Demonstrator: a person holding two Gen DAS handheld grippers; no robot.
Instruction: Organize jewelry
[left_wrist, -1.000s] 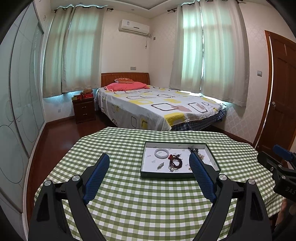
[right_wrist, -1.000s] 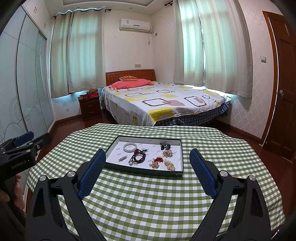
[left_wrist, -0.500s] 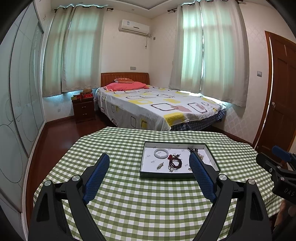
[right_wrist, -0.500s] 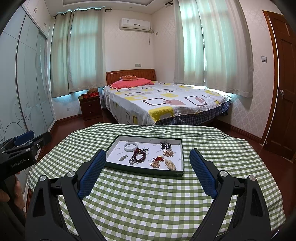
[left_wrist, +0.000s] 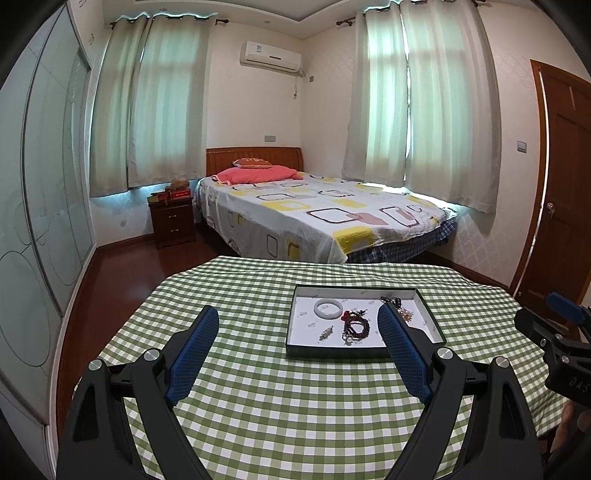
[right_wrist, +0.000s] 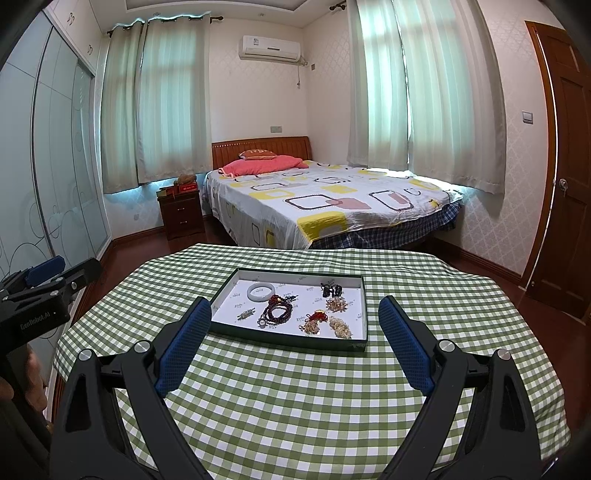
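Note:
A shallow dark-rimmed tray (right_wrist: 354, 345) with a white floor sits on the green checked tablecloth (right_wrist: 295, 398); it also shows in the left wrist view (left_wrist: 332, 350). In it lie a white bangle (right_wrist: 261, 291), a dark red bead bracelet (right_wrist: 277, 312), a small silver piece (right_wrist: 246, 314), a black item (right_wrist: 331, 289) and several pale bead clusters (right_wrist: 336, 304). My left gripper (left_wrist: 298, 326) is open and empty, held above the cloth short of the tray. My right gripper (right_wrist: 294, 317) is open and empty, also short of the tray.
The table's far edge drops to a red-brown floor, with a bed (right_wrist: 325, 203) and nightstand (right_wrist: 183, 214) behind. A wooden door (right_wrist: 569, 177) stands at the right. The other gripper shows at each view's side edge (left_wrist: 554, 343), (right_wrist: 40, 295).
Both views have shifted only slightly; the tray sits a touch farther and lower in the frames. Both grippers stay open and the jewelry has not moved.

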